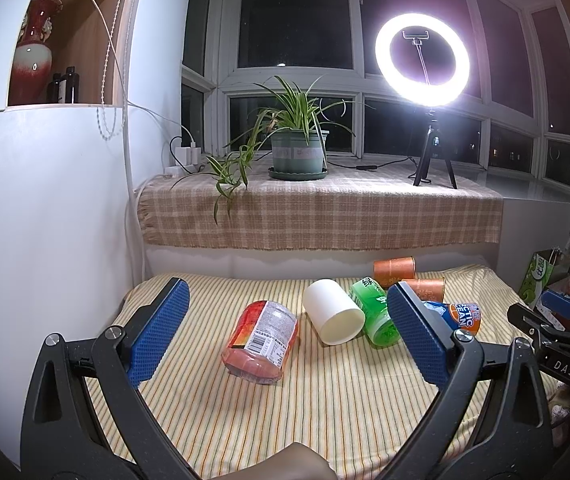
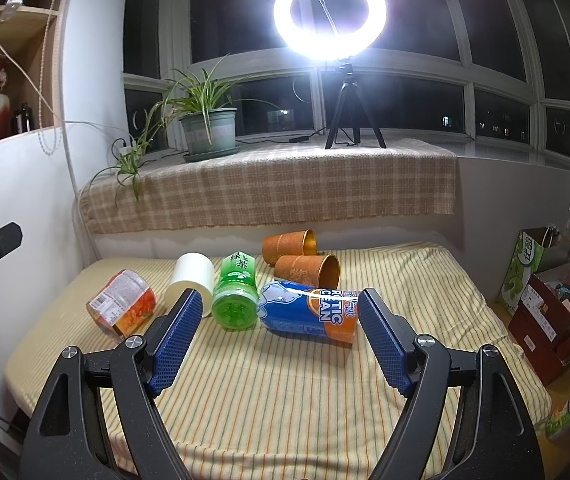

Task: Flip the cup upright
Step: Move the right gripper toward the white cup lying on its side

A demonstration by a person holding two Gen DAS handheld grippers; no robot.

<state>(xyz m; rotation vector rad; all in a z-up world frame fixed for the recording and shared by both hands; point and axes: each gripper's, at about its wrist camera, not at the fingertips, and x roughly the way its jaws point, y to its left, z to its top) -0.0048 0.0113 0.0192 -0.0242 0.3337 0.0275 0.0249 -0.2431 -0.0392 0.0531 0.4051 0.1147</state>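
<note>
Several cups lie on their sides on the striped table (image 1: 245,420). A white cup (image 1: 333,312) (image 2: 191,280) lies with its mouth toward me. Two orange cups lie at the back, one (image 2: 289,246) (image 1: 395,270) behind the other (image 2: 307,272). An orange-red labelled cup (image 1: 263,340) (image 2: 123,308), a green cup (image 1: 377,312) (image 2: 235,296) and a blue "Arctic Ocean" cup (image 2: 309,314) (image 1: 463,316) lie between them. My left gripper (image 1: 285,328) is open and empty, above the table in front of the orange-red cup. My right gripper (image 2: 277,328) is open and empty, in front of the blue cup.
A checked cloth covers the sill (image 1: 325,212) behind the table, with a potted plant (image 1: 297,148) and a lit ring light on a tripod (image 1: 423,60). A white wall (image 1: 45,200) is on the left. Boxes and a green bag (image 2: 525,268) stand right of the table.
</note>
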